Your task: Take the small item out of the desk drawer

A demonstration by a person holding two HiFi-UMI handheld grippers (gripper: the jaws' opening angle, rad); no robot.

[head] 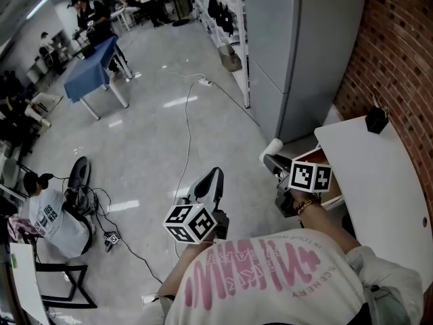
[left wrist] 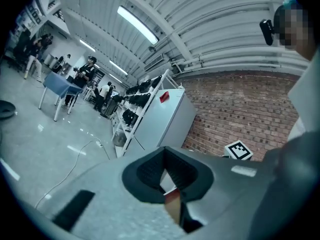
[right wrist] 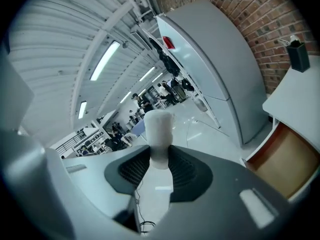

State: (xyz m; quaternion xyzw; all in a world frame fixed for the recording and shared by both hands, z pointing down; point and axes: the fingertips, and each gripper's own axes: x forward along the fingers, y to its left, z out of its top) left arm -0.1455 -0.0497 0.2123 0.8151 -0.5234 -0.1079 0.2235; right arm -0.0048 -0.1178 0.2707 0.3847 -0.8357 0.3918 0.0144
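Observation:
My right gripper point(head: 276, 160) is shut on a small white cylinder point(head: 272, 145), which stands up out of the jaws. In the right gripper view the cylinder point(right wrist: 159, 134) sits squeezed between the dark ribbed pads point(right wrist: 137, 168) of that gripper point(right wrist: 160, 160). The open drawer point(head: 318, 156), brown inside, lies just right of and below it under the white desk point(head: 379, 188); its inside point(right wrist: 285, 164) shows bare wood. My left gripper point(head: 211, 179) hangs over the floor to the left with its jaws together, and in its own view point(left wrist: 170, 176) nothing is between them.
A tall grey cabinet point(head: 304, 46) stands beyond the desk against the brick wall point(head: 406, 53). A small black object point(head: 376, 119) sits on the desk's far corner. Cables point(head: 186, 127) run over the shiny floor; a blue table point(head: 91, 70) and people are far off.

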